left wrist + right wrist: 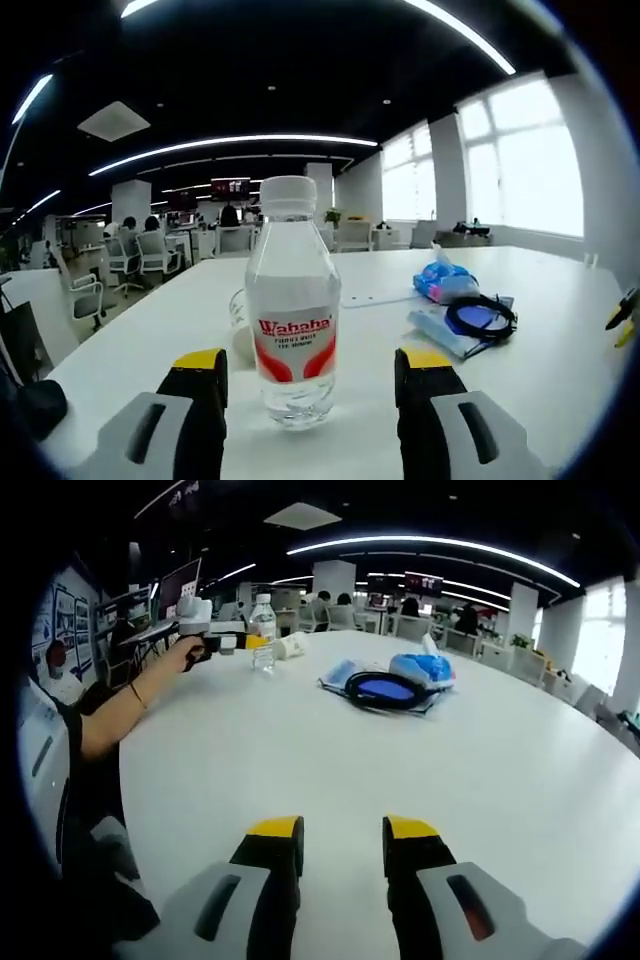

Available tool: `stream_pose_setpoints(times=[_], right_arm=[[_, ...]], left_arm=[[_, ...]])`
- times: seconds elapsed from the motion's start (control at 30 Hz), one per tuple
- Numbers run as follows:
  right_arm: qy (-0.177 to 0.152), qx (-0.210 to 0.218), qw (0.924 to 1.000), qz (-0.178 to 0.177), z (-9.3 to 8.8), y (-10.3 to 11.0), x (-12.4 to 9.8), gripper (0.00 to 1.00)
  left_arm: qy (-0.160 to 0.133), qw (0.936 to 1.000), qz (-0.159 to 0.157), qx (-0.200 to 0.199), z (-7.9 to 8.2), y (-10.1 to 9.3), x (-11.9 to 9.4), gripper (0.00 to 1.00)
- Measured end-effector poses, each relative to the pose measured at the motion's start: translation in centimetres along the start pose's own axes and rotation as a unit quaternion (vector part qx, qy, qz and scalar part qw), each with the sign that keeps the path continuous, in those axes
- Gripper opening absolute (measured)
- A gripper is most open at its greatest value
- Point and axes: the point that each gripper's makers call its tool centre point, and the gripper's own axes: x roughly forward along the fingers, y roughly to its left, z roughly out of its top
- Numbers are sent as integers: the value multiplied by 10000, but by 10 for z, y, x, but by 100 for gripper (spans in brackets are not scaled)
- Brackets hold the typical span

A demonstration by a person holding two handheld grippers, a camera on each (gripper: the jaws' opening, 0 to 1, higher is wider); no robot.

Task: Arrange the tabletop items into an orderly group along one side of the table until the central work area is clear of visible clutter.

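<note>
Yellow-tipped left gripper point(311, 372) gapes around the upright bottle point(292, 300), gripping nothing yet, near the table point(420, 770) edge, right gripper point(342, 842) open and idle, and a lopsided squeeze could probably topple it.

Bottle point(293, 310) left of cable point(481, 318)
</note>
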Motion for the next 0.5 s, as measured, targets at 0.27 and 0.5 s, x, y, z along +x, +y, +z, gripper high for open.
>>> stream_pose_setpoints(times=[0.27,0.5], right_arm=[[-264,-78,9991,310,11,5,0,29],[-589,-135,9955,735,27,8,-3,30]], left_arm=[[7,10000,-57,0,0,-3,-1,67],[11,9998,-186,-90,0,-9,1,67]])
